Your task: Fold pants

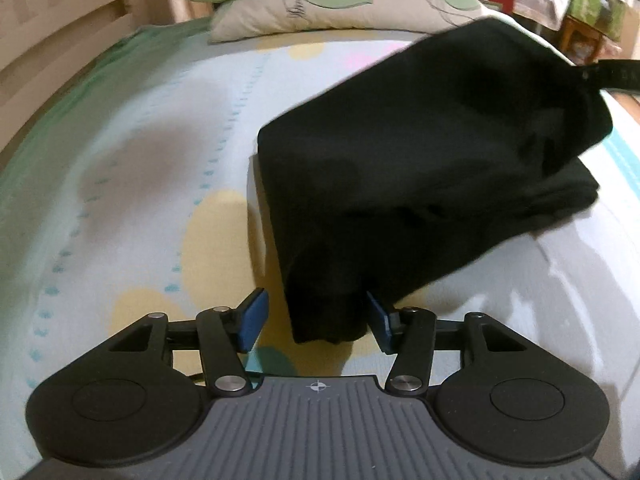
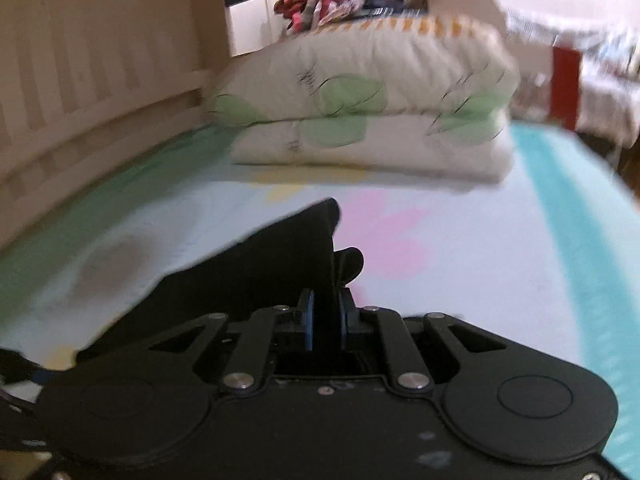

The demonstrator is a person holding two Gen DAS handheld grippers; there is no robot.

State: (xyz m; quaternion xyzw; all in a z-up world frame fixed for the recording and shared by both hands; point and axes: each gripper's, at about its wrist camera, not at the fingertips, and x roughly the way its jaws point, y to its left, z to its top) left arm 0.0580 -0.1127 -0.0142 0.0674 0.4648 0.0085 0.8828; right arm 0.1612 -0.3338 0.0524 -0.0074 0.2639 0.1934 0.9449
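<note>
Black pants [image 1: 420, 168] lie folded in a thick bundle on the patterned bed sheet [image 1: 132, 200]. My left gripper [image 1: 316, 318] is open, and the near end of the pants sits between its blue pads [image 1: 254, 320], with a gap on the left side. The far right corner of the pants is lifted off the bed, with my right gripper [image 1: 616, 74] pinching it. In the right wrist view, the right gripper [image 2: 326, 322] is shut on a fold of the pants [image 2: 260, 272] that stands up between its pads.
Two stacked leaf-print pillows [image 1: 320, 0] [image 2: 360, 120] lie at the head of the bed. A slatted wooden bed rail [image 1: 60, 40] [image 2: 80, 100] runs along the left. A small table with a green cloth [image 1: 588, 4] stands beyond the bed's right edge.
</note>
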